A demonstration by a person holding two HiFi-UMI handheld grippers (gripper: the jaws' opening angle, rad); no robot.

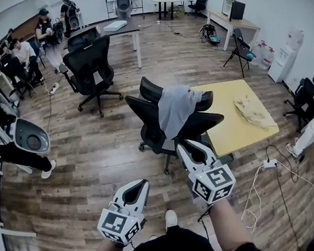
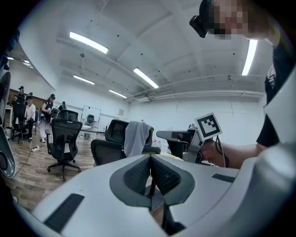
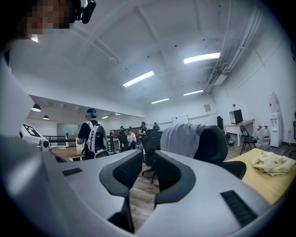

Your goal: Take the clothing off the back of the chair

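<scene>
A grey garment [image 1: 175, 110] hangs over the backrest of a black office chair [image 1: 147, 113] in the middle of the room, down to the seat. The head view has both grippers short of the chair, touching neither it nor the garment. My right gripper [image 1: 186, 148] is the nearer one, just in front of the seat; its jaws stand a little apart with nothing between them [image 3: 148, 163]. My left gripper [image 1: 138, 183] is lower left, farther back, and its pads meet [image 2: 150, 159]. The garment [image 2: 135, 137] [image 3: 182, 139] shows ahead in both gripper views.
A low yellow table [image 1: 229, 132] stands right behind the chair with a beige cloth [image 1: 256, 113] on it. Another black chair [image 1: 90, 68] is at the left, with people beyond it. A power strip and cables [image 1: 270, 162] lie on the wooden floor at right.
</scene>
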